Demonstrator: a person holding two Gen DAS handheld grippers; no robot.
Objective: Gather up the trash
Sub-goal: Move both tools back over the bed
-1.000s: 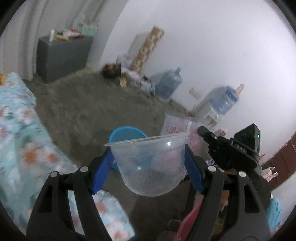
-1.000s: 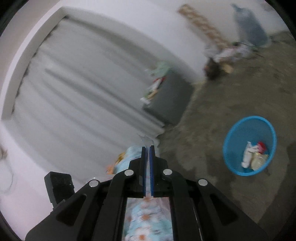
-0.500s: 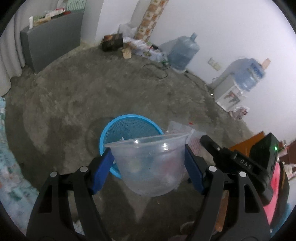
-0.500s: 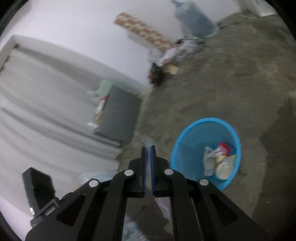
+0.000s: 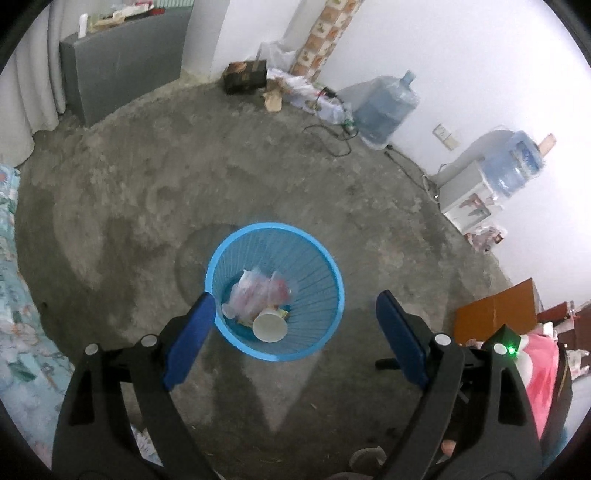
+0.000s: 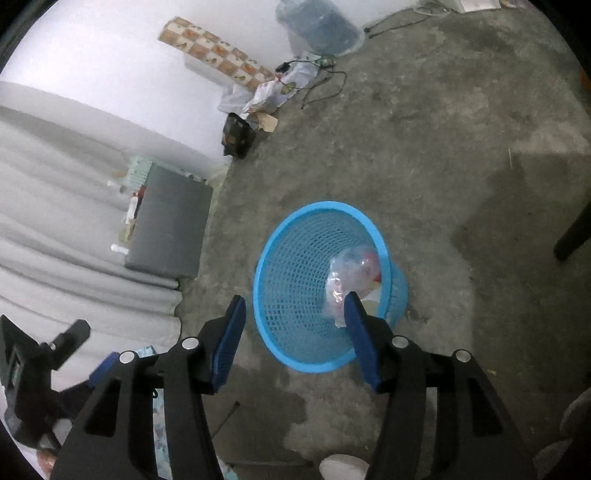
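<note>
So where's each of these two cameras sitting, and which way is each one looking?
Left wrist: sits on the left gripper, tilted down at the concrete floor and into the blue basket; its blue-padded jaws are opening with nothing between them.
Right wrist: sits on the right gripper, tilted down at the basket from another side; its jaws are opening, empty, and the other gripper's body shows at lower left.
Shared: the basket with its trash, the grey cabinet, the patterned roll and the water jug.

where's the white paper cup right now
In the left wrist view the white paper cup lies inside the blue mesh basket, at the near side of its bottom, just below the crumpled clear plastic.
</note>
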